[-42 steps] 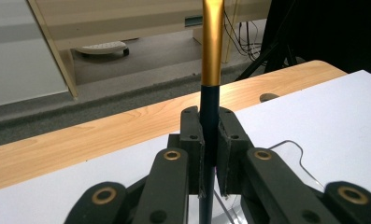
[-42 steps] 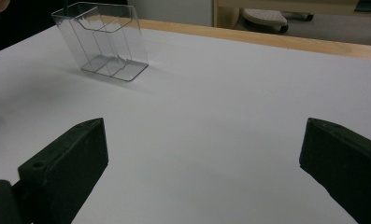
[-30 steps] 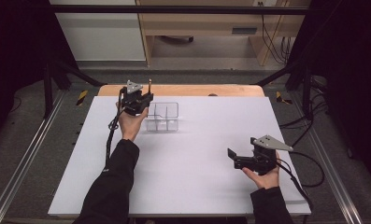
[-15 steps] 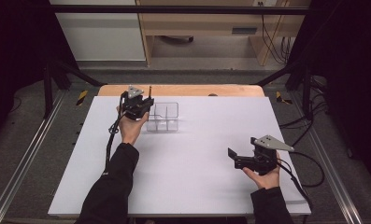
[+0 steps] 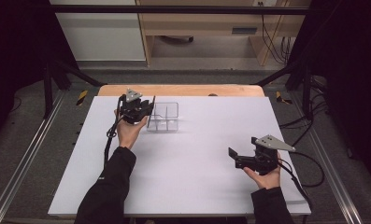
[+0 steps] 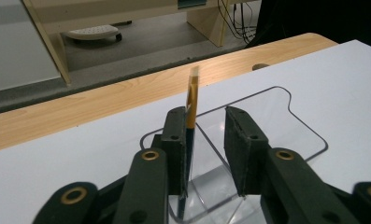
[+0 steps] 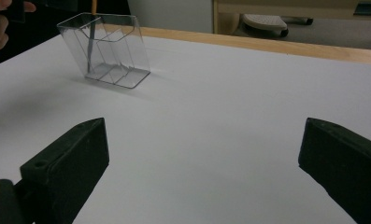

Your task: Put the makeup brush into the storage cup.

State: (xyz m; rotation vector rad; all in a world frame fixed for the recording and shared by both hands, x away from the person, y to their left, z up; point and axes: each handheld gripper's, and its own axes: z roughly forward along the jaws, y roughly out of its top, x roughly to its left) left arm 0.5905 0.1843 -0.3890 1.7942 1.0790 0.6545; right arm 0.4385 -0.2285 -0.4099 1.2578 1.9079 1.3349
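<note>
High view, left gripper (image 5: 146, 108): held at the far left of the white counter (image 5: 197, 177), right against the clear organizer (image 5: 163, 116), which stands near the far edge.
High view, right gripper (image 5: 234, 157): near right of the counter, well apart from the organizer, pointing left, nothing between its fingers.
Left gripper view, pencil (image 6: 190, 105): stands almost upright with its lower end inside a compartment of the clear organizer (image 6: 267, 116), resting against the left one of the fingers (image 6: 176, 144).
Left gripper view, finger state: the fingers have just been opening; a clear gap shows between the pencil and the right finger, so the pinch is let go, though the pencil is between them.
Right gripper view, fingers (image 7: 66, 163): spread wide over bare counter (image 7: 211, 116), holding nothing.
Right gripper view, organizer (image 7: 106, 49): far left, with the thin pencil (image 7: 90, 42) standing in its left compartment.
Step in hand: by my judgement, releasing the pencil into the organizer.
Next move: it likely calls for spreading the left fingers a little more and lifting straight up and back, so that neither finger drags the pencil or tips the light organizer.
</note>
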